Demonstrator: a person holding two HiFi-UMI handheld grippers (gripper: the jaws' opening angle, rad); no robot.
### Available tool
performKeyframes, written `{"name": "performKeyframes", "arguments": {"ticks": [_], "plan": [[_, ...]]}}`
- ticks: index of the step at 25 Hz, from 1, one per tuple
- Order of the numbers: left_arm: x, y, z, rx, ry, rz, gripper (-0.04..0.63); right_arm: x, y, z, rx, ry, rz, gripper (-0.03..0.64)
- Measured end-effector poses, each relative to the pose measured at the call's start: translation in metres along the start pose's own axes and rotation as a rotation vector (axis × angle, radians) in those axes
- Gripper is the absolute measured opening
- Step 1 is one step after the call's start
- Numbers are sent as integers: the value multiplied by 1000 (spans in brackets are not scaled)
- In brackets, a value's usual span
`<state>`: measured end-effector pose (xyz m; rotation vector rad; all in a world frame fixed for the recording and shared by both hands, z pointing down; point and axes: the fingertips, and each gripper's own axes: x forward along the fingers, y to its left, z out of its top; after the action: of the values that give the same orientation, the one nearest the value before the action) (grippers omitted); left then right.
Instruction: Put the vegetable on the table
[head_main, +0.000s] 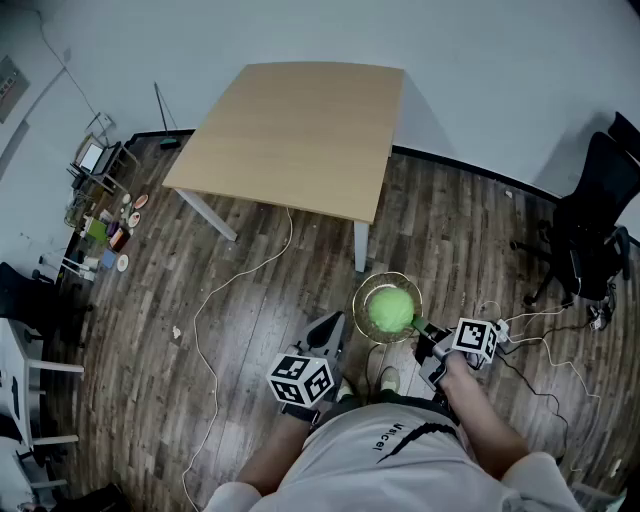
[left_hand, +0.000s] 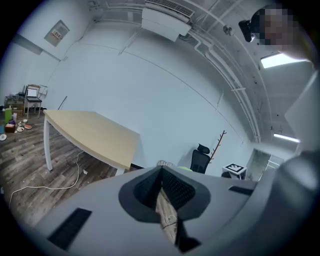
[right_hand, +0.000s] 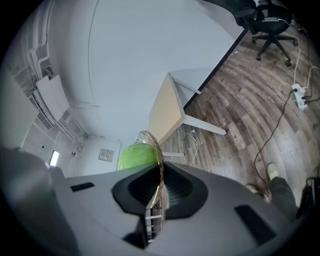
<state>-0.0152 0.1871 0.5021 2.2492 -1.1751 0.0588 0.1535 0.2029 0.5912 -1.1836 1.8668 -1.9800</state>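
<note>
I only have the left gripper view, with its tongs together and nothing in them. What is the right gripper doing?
Observer: The tongs of the right gripper are shut on the rim of a gold wire basket.
Operator: Anything in it?
Observer: A round green vegetable sits inside, plain in the head view.
Operator: Is it over the table?
Observer: No, it hangs over the floor, short of the table.
</note>
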Motion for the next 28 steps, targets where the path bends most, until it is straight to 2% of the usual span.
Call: {"name": "performKeyframes", "arguments": {"ticks": [13, 21, 28], "plan": [[-2, 15, 4, -30, -26, 33, 14, 9, 18, 4, -61, 23, 23, 37], [0, 25, 14, -33, -62, 61, 14, 8, 18, 6, -56, 30, 22, 37], [-10, 35, 13, -37, -59, 48, 14, 23, 26, 9, -54, -2, 19, 37]]}}
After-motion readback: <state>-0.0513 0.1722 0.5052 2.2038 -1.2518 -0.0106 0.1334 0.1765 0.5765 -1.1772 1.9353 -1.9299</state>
